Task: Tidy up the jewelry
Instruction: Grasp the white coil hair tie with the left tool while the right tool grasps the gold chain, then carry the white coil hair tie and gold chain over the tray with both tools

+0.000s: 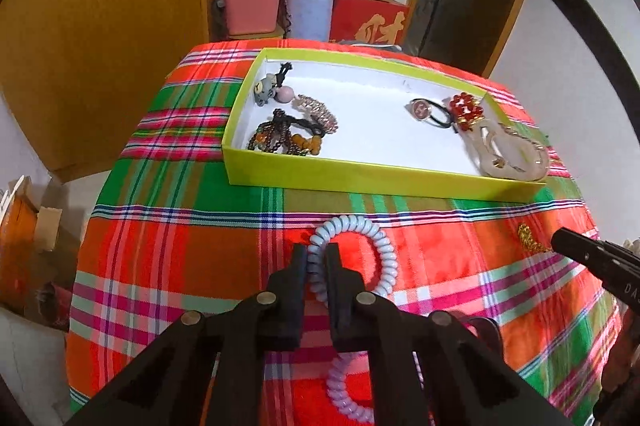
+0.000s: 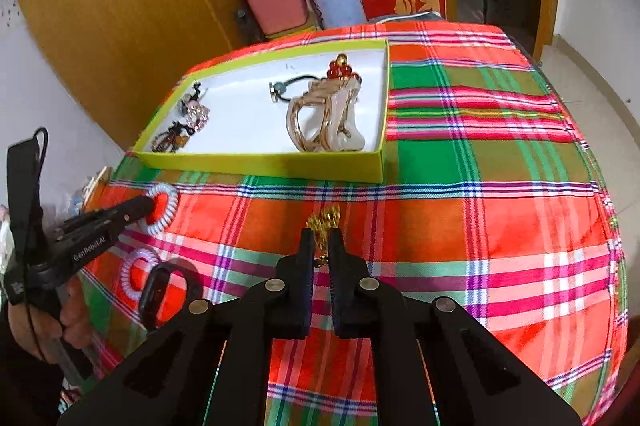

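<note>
Both my grippers are clamped: left gripper (image 1: 317, 253) on a pale-blue spiral coil hair tie (image 1: 362, 226), right gripper (image 2: 322, 238) on a gold chain trinket (image 2: 325, 217), each just before the yellow-green cardboard tray (image 1: 360, 175).

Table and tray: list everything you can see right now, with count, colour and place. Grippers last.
tray: one, lime-green rim, white floor, on the plaid cloth
large hair claw: one, cream and gold, tray's right end
red bead tie: one, red and gold, beside the claw
round charm on a black elastic: one, mid tray
bead and charm pieces: a tangled cluster, brown, pink, grey, tray's left end; count unclear
spiral hair ties: two, pale lilac, on the cloth; one gripped, one nearer
black loop: one, beside the nearer spiral
gold chain: one, on the cloth
left gripper: shut on a spiral tie
right gripper: shut on the gold chain
hand: holds the left gripper
</note>
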Demonstrator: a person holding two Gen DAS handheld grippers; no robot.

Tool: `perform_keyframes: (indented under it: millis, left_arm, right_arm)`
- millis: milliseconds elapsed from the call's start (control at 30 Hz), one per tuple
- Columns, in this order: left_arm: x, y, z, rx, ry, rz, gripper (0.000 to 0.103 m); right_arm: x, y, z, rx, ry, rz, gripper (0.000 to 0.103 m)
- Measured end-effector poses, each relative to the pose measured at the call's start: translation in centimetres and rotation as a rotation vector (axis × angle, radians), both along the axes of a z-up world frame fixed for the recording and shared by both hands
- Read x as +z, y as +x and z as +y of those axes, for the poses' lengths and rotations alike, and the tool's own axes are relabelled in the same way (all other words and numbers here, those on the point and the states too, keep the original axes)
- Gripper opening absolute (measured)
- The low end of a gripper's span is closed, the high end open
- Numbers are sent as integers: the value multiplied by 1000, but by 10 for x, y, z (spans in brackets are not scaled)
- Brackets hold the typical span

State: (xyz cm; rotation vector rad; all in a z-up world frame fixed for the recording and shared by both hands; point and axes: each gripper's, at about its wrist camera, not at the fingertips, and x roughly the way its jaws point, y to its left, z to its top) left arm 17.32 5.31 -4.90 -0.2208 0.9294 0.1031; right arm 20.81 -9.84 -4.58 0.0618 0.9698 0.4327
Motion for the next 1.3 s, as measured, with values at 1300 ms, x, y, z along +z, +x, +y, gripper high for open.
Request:
perform_keyframes:
  millis: [1300]
  left_arm:
    - [91, -38, 2, -45, -38, -160, 9]
  right_arm:
    - [145, -13, 35, 158, 16, -316, 7]
